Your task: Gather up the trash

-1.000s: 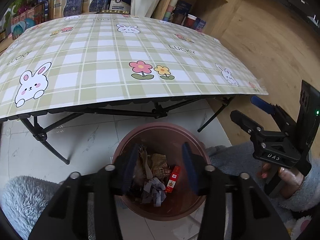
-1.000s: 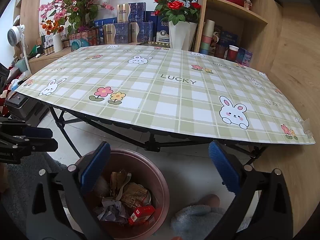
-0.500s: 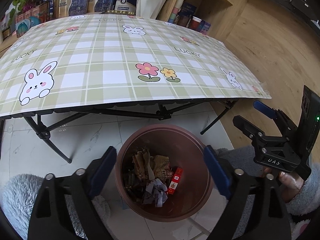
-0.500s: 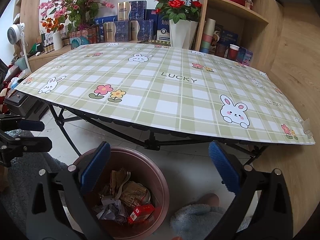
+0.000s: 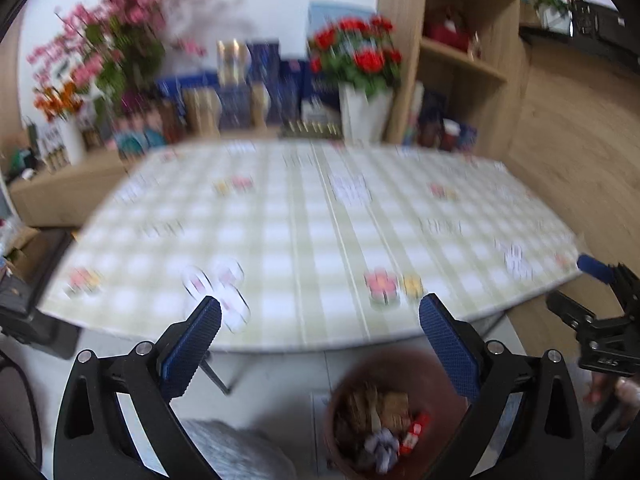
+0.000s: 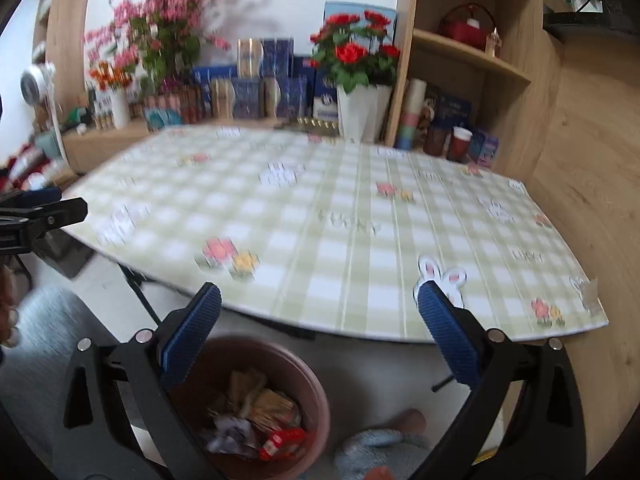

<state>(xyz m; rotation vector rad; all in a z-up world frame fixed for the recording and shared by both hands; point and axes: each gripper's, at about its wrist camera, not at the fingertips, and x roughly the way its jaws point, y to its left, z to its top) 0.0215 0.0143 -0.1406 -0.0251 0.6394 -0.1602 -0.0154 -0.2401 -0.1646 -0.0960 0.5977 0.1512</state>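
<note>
The brown round bin (image 6: 308, 408) sits on the floor at six o'clock below the checked surface (image 6: 360, 240), holding crumpled paper, brown wrappers and a red carton (image 6: 282, 442). The left tool (image 5: 320, 340), having just opened, and the right tool (image 6: 320, 338) both gape, nothing between them.

Each hand-held gripper, the left gripper (image 5: 320, 320) and the right gripper (image 6: 319, 319), is a black, angular frame with silver screws and ribbed blue pads (image 6: 191, 336). The person wears what appears to be fluffy grey clothing (image 6: 36, 344), blurred in both views.
</note>
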